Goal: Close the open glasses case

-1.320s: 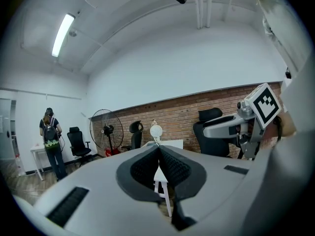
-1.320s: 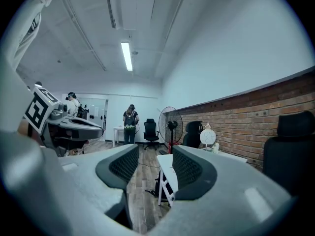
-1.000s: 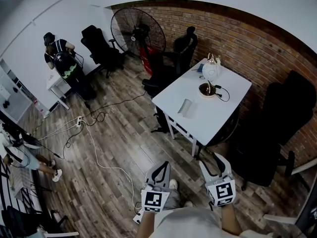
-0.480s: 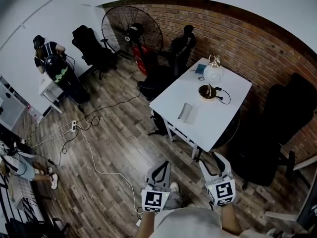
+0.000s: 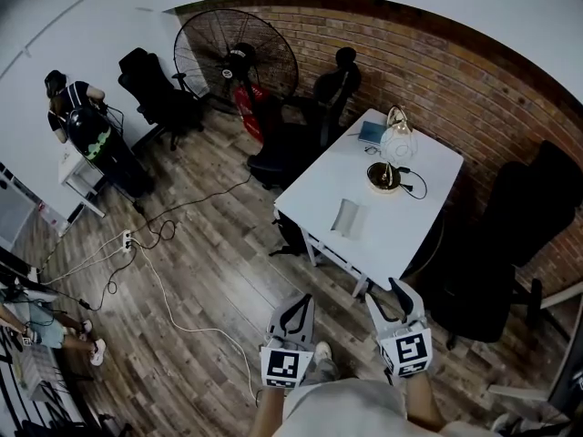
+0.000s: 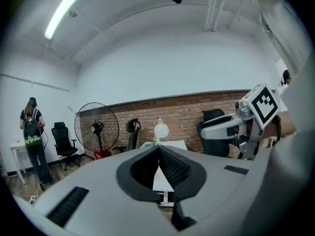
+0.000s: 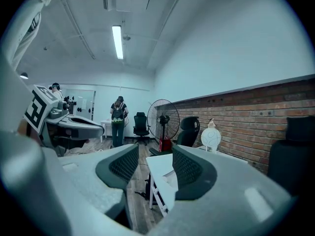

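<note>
My left tool (image 6: 158, 151) is pressed together, with nothing between its two dark pads. My right tool (image 7: 153, 165) is spread apart, and it holds nothing too. I hold both of them low and close to my body, above the wood floor (image 5: 200, 271).

The glasses case (image 5: 347, 217) is a small pale thing lying on the white worktop (image 5: 414, 176) in front of me. It sits toward the side of the worktop nearer to me, with bare white all around it, well apart from both tools. From up here it is too small for me to see how far its lid stands open.

At the far end of the worktop stand a round white lamp (image 5: 398, 140) and a round brown dish (image 5: 383, 177) with a black cord, and a blue book (image 5: 371, 133) lies beside the lamp.

Behind the worktop is a brick wall (image 5: 437, 62). A big black fan (image 5: 235, 57) stands by it. A person (image 5: 80, 121) stands far off on my left, by a small white table.
</note>
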A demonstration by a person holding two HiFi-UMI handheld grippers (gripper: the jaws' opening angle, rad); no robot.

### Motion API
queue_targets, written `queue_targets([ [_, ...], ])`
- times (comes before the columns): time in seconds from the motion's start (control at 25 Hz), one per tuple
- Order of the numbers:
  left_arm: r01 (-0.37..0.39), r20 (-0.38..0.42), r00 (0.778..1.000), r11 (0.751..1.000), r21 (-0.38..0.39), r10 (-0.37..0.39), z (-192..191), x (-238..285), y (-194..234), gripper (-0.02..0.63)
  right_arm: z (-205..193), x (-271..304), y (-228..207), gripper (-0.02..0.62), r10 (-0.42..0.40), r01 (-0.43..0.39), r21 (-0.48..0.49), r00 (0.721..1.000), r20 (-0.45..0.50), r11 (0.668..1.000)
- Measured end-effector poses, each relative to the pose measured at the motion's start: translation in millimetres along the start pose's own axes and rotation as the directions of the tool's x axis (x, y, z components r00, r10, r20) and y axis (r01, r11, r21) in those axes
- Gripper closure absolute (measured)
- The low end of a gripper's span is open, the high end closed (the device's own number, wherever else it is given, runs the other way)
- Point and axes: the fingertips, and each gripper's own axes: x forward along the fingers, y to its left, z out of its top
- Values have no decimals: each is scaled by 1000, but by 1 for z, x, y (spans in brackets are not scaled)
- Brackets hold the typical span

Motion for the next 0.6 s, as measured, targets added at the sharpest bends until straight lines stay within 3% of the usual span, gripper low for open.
queue_targets([
  [0.6, 59, 58, 997, 998, 9, -59, 14, 29, 63, 600, 24, 58, 14, 377, -64, 64, -28, 998, 1, 998],
])
